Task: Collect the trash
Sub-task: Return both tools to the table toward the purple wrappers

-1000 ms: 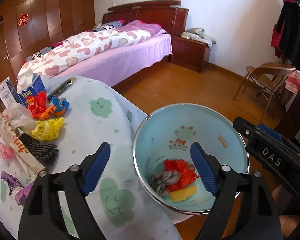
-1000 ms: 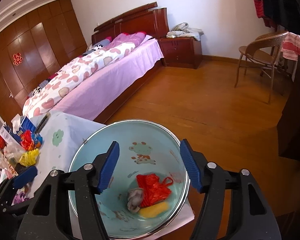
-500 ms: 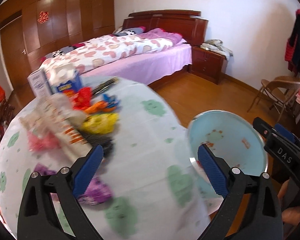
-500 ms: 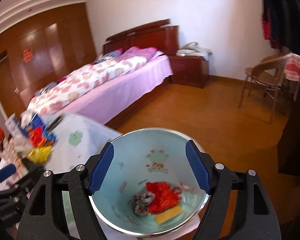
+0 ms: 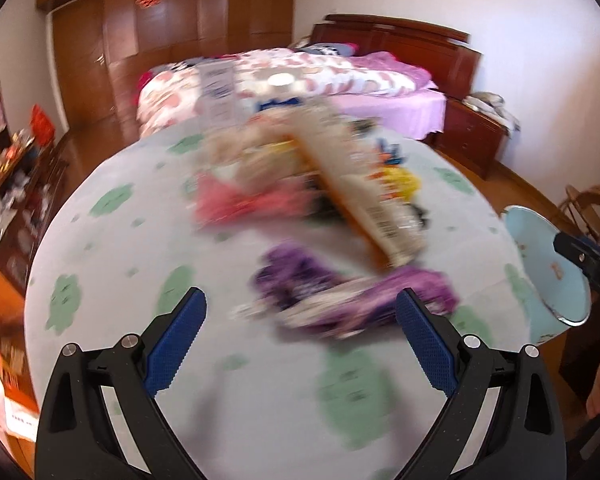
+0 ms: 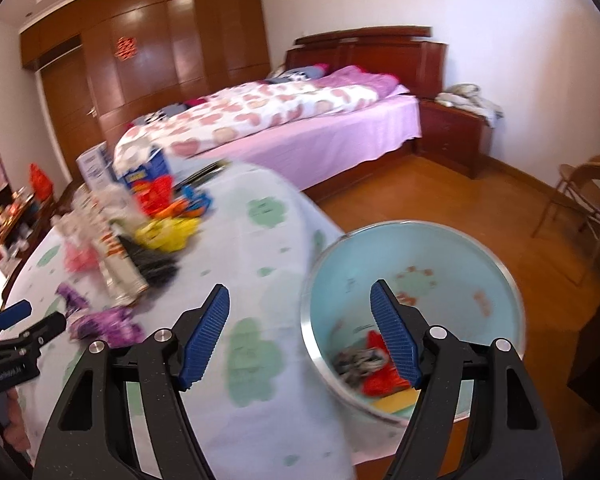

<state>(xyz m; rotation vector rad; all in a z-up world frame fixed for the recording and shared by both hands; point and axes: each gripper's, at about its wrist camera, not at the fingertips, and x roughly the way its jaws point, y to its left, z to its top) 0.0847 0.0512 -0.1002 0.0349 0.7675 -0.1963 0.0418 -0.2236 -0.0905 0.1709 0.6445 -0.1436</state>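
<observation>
Swung from bucket [image 5: 548,272] over to table [image 5: 140,264]: left gripper [image 5: 300,344], spread wide, empty, above blurred, possibly purple wrapper [image 5: 352,300]. Right gripper [image 6: 300,336]: apart, empty.

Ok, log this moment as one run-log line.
phase: reaching for next trash | left tongs: open, empty, before purple wrapper | right tongs: open, empty | bucket: holds scraps
</observation>
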